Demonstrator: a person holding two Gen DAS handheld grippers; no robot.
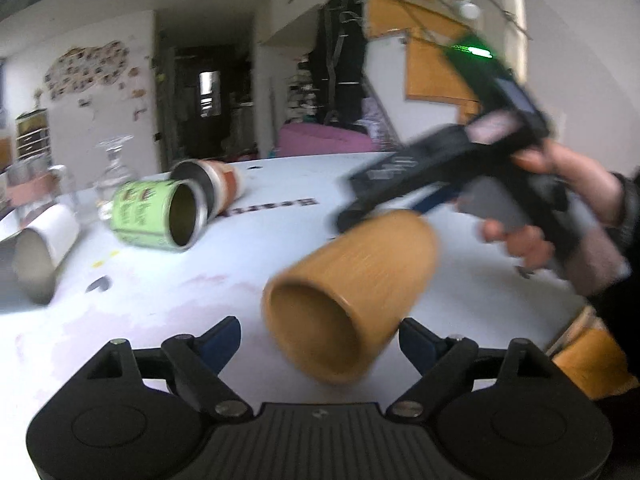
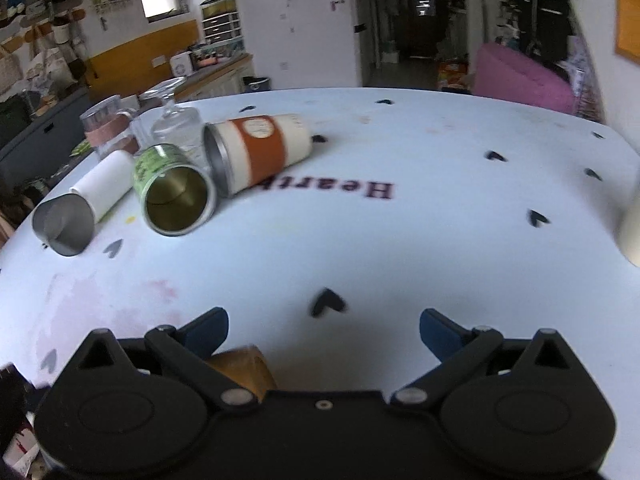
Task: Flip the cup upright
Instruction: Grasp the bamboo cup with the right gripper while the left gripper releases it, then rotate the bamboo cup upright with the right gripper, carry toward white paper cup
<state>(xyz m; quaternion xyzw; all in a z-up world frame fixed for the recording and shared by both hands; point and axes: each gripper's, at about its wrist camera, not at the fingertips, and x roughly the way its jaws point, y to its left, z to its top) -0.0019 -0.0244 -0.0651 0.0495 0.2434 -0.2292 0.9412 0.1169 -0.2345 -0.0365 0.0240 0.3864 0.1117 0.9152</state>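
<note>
White tabletop (image 1: 240, 288): our left gripper (image 1: 320, 344) and right gripper (image 2: 324, 332) both gape empty; the tilted wooden cup (image 1: 352, 292) may roll away unclamped.

Bench (image 2: 400, 240): we see a white top printed with dark hearts and the word "Heart". Lying on their sides at its left: green-labelled tin (image 2: 172, 196), orange-banded cup (image 2: 260, 152), white cup (image 2: 84, 208). Behind them stand an inverted wine glass (image 2: 176, 120) and a clear mug (image 2: 108, 128).
</note>
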